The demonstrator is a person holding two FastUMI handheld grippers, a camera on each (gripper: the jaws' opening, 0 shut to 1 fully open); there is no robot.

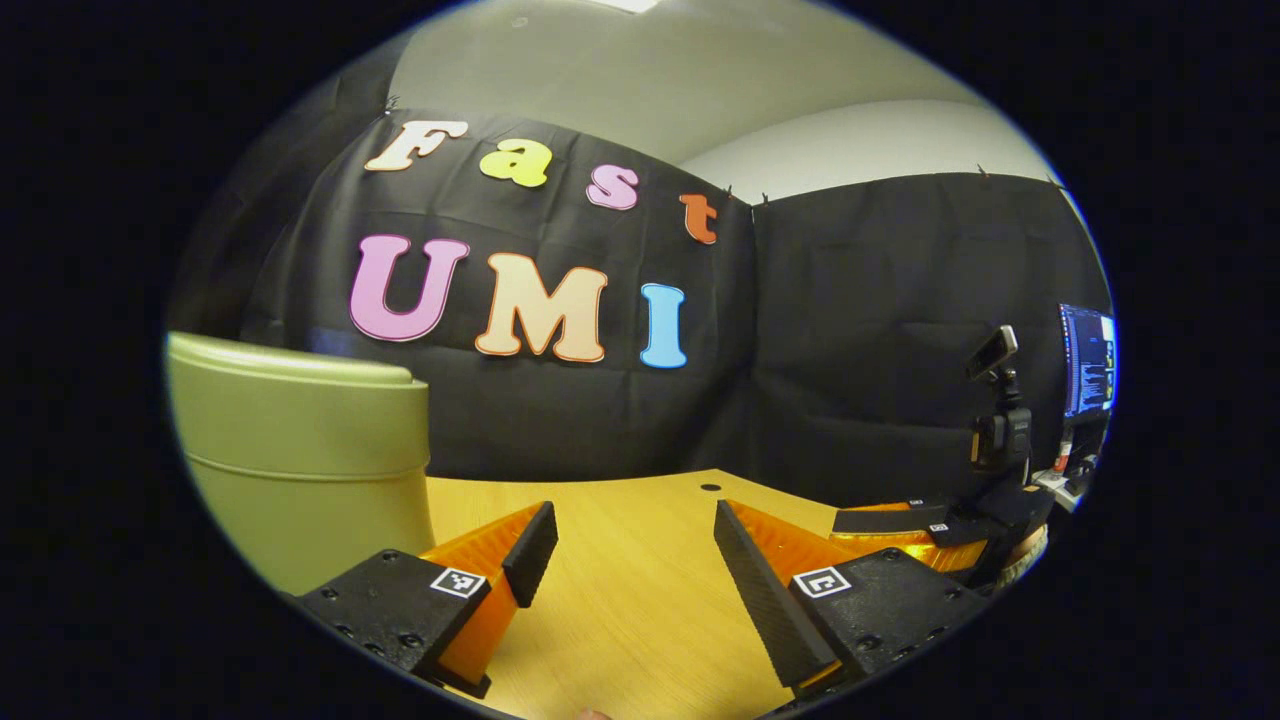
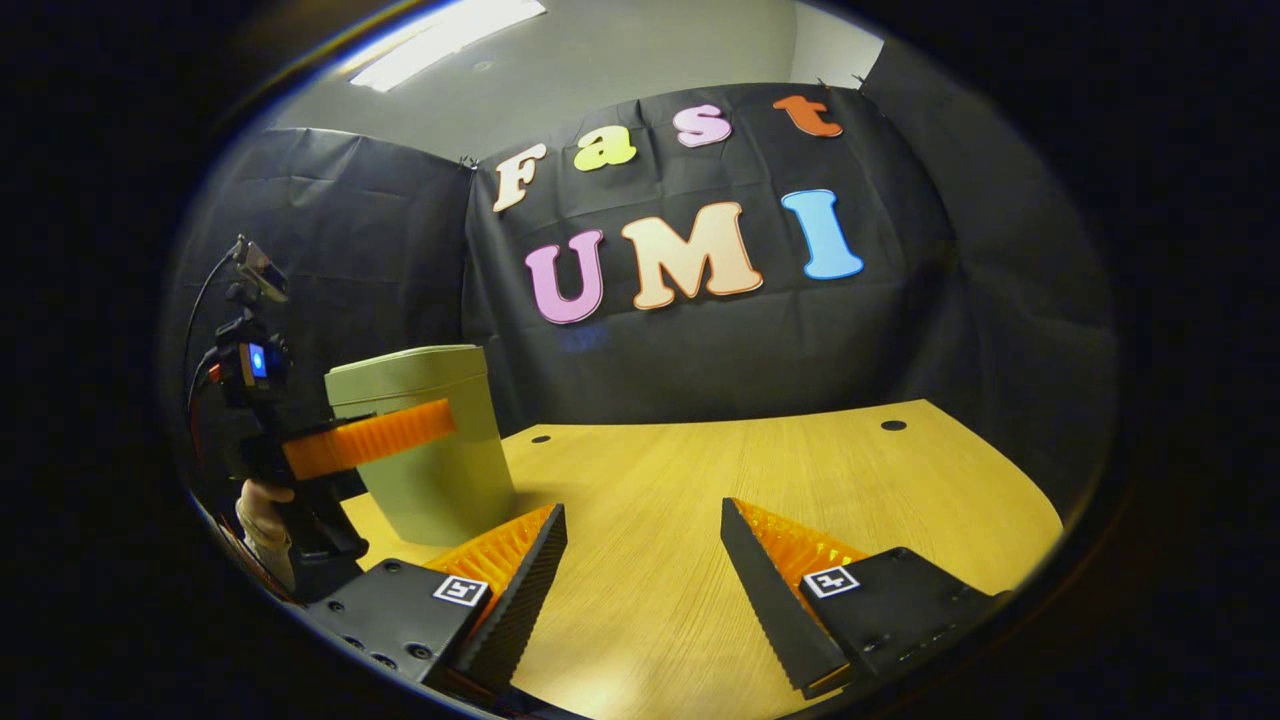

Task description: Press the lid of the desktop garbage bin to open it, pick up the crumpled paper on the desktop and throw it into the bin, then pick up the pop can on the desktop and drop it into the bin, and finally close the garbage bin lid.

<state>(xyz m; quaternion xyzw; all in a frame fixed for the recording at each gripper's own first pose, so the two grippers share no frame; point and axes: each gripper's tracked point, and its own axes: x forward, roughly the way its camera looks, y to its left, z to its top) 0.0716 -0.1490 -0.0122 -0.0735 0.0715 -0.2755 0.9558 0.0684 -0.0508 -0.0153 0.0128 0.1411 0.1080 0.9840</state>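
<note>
Beside the closed garbage bin (image 2: 430, 450), bare wooden desktop (image 2: 700, 500).

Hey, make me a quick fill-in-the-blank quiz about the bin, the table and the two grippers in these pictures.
1. The lid of the green garbage bin is ____.
2. The bin stands on a ____ table.
3. The left gripper has its fingers ____, with nothing between them.
4. Between the fingers of the right gripper lies ____.

Missing words: closed; wooden; open; nothing
</note>
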